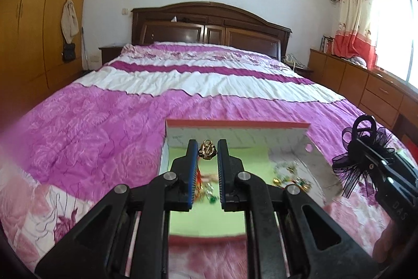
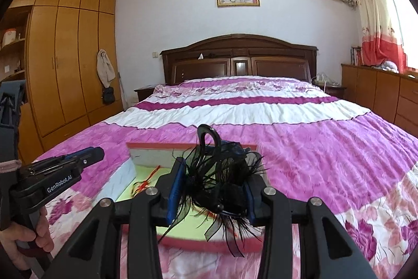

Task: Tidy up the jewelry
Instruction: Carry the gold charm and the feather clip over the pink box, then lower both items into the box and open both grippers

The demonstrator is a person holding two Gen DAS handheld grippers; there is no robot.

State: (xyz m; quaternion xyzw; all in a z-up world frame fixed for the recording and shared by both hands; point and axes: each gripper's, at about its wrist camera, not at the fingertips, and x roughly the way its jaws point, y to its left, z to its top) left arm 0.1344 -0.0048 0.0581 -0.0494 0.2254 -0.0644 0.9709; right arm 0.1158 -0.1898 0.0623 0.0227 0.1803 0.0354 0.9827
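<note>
Both loads hang over the open box (image 1: 261, 131) on the bed (image 1: 104, 122): the left gripper (image 1: 207, 151) pinches a gold charm (image 1: 207, 149), the right gripper (image 2: 213, 187) clamps a black hair clip (image 2: 219, 174). Some trinkets (image 1: 290, 175) already lie inside; these two remain.

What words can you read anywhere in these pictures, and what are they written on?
"GenRobot.AI": white letters on the side of the left gripper, seen from the right wrist view.
"DAS": raised letters on the black body of the right gripper, seen from the left wrist view.
Book spines on the cabinet by the curtain: too small to read.
No other writing shows.
</note>
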